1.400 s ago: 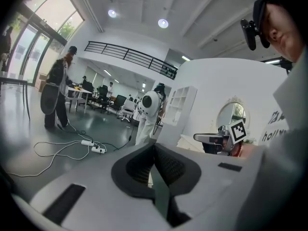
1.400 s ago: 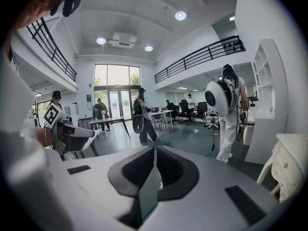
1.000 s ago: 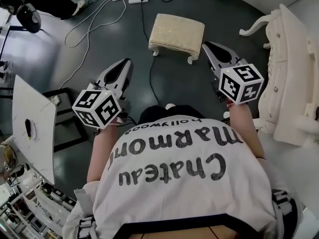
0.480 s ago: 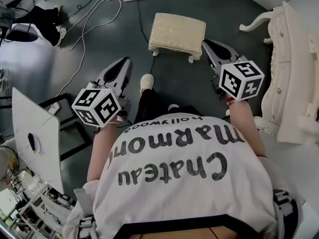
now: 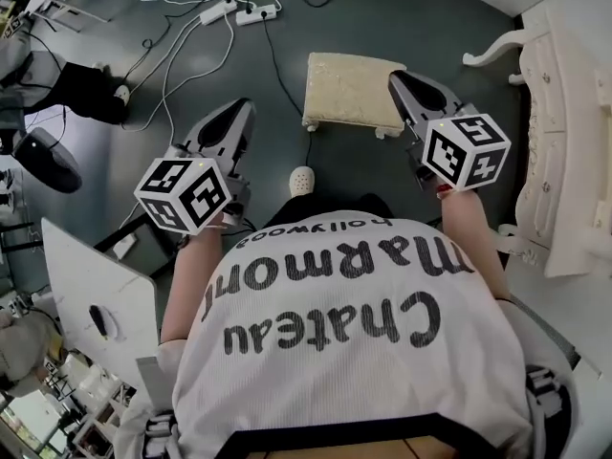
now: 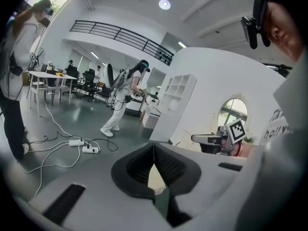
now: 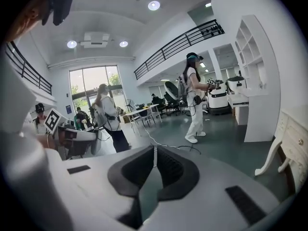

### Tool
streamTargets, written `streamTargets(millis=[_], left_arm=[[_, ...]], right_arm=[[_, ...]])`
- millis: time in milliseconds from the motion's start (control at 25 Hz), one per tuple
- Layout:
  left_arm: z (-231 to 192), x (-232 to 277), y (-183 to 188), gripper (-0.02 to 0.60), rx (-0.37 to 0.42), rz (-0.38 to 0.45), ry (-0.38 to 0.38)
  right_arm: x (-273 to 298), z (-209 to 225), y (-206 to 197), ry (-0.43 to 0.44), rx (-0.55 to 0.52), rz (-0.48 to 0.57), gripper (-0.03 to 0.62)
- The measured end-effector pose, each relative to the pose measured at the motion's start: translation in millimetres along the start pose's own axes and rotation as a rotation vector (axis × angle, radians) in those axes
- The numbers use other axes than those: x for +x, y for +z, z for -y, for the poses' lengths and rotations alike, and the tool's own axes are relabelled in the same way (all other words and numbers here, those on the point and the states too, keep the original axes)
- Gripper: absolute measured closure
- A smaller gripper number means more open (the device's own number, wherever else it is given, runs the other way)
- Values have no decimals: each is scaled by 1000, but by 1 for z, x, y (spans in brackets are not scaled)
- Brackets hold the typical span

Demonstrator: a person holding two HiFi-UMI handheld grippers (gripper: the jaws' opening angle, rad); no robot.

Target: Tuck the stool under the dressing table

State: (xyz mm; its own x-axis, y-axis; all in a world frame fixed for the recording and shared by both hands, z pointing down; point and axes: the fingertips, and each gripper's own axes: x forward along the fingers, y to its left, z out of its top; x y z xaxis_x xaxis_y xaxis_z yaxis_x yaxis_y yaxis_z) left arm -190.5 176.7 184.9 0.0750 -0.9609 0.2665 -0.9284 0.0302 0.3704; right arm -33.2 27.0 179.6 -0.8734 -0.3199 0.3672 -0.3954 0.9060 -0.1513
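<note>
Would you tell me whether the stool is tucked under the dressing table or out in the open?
Out: the stool stands upright on open floor, apart from the dressing table at the right.

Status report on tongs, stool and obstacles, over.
Left tongs, right tongs shut, empty. Stool ahead, apart from dressing table. Cable beside stool.

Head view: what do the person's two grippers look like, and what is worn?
The left gripper and right gripper are light grey tapering shells with dark recesses near the jaws. Each carries a white cube printed with black square markers. The person wears a white shirt with large black lettering.
</note>
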Motion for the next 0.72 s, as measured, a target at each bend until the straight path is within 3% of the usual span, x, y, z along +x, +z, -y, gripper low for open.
streamTargets(millis=[360, 560, 720], left_arm=[[-57, 56, 5, 558, 42, -105, -119], [-61, 114, -47, 558, 42, -231, -157], [-53, 159, -100, 558, -22, -369, -207]], right_arm=[[54, 16, -12, -120, 86, 16, 557], [65, 40, -80, -185, 226, -50, 557], [76, 63, -139, -222, 362, -149, 557]])
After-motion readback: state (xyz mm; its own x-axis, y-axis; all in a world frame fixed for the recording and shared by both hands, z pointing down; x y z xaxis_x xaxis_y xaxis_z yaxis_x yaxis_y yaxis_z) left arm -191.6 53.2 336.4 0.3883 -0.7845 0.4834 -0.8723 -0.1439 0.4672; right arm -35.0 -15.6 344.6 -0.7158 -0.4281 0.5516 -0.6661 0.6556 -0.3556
